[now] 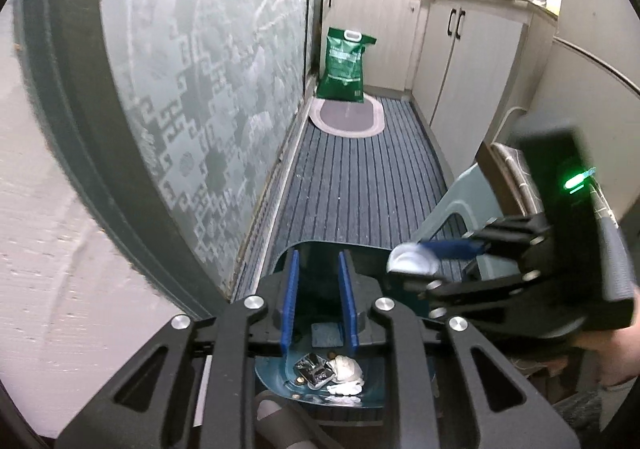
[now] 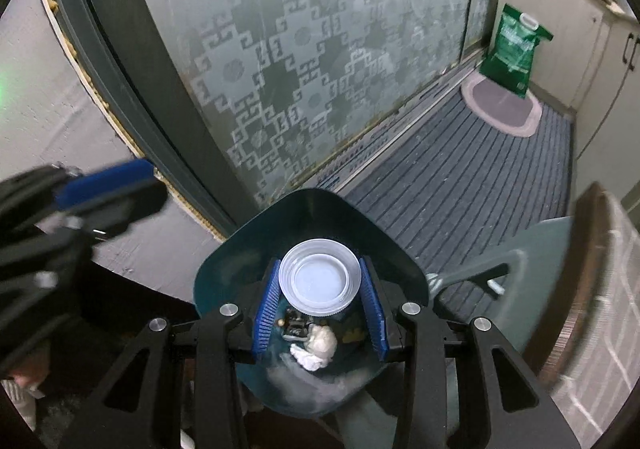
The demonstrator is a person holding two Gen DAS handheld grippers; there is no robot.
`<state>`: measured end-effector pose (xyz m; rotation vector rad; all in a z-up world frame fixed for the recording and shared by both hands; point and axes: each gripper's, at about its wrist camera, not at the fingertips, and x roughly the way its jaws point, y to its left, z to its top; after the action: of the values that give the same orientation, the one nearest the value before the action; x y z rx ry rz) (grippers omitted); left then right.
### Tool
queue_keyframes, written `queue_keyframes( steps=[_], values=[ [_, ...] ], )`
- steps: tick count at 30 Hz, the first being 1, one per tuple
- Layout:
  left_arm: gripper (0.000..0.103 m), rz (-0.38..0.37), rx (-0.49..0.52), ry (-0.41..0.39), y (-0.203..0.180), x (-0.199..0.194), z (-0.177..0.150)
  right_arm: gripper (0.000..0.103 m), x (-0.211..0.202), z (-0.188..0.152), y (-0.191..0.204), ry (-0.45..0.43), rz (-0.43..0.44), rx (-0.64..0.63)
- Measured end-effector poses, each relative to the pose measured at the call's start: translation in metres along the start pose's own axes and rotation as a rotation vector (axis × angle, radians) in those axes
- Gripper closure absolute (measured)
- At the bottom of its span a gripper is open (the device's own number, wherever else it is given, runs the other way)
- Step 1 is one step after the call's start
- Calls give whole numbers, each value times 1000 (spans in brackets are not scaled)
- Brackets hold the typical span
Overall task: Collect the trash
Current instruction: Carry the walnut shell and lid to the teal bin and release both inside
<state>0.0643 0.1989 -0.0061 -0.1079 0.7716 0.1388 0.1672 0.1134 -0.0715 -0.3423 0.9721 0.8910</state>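
1. Left wrist view: your left gripper (image 1: pixel 318 299) points down over a dark teal bin (image 1: pixel 320 385). Its two blue pads stand a narrow gap apart with nothing between them.
2. In the bin's bottom, near the lower middle of the picture, lie a crumpled white tissue (image 1: pixel 347 369) and a silvery foil wrapper (image 1: pixel 314 367), touching each other.
3. To the right, your right gripper (image 1: pixel 424 263) reaches in from the right edge, holding a clear plastic lid (image 1: pixel 412 263). A green light glows on its body.
4. Far beyond, a striped grey mat (image 1: pixel 360 185) runs along a frosted patterned glass door (image 1: pixel 200 89) on the left, toward a green bag (image 1: pixel 345 65) standing at the far end beside pale cabinets (image 1: pixel 472 61).
5. Right wrist view: your right gripper (image 2: pixel 320 283) is closed on the clear plastic lid (image 2: pixel 319 281), a round disc seen flat-on, with a blue pad pressing each side of its rim. The jaws sit partly open, as wide as the lid.
6. The lid hangs directly above the teal bin (image 2: pixel 224 273), whose bottom shows the white tissue (image 2: pixel 318 345) and the dark wrapper (image 2: pixel 295 323).
7. At the left edge, your left gripper (image 2: pixel 132 185) appears blurred; from here you cannot tell how wide its jaws stand.
8. The green bag (image 2: pixel 516 49) stands at the far right.
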Motion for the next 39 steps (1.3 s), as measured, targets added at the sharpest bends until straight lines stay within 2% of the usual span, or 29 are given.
queue_keyframes(
  steps=[6, 10, 11, 12, 14, 25, 32, 39],
  values=[
    [81, -7, 2, -35, 5, -20, 2, 63, 30, -1, 13, 66, -7, -22],
    [81, -11, -6, -52, 11, -28, 3, 63, 41, -1, 15, 79, -59, -23],
    [81, -11, -4, -54, 12, -30, 3, 62, 42, -1, 14, 81, -71, -18],
    [81, -9, -1, -57, 13, -31, 3, 51, 44, -1, 13, 85, -75, -8],
    [81, -10, -2, -62, 14, -34, 3, 45, 45, -2, 13, 85, -55, -6],
    [81, 7, 12, -101, 12, -53, 8, 46, 28, -16, 23, 80, -24, -25],
    [79, -12, 44, -112, -3, -59, 11, 56, 16, -26, 22, 72, -12, -16],
    [73, -20, 80, -126, -24, -65, 15, 62, -21, -29, 14, -9, -18, -2]
  ],
)
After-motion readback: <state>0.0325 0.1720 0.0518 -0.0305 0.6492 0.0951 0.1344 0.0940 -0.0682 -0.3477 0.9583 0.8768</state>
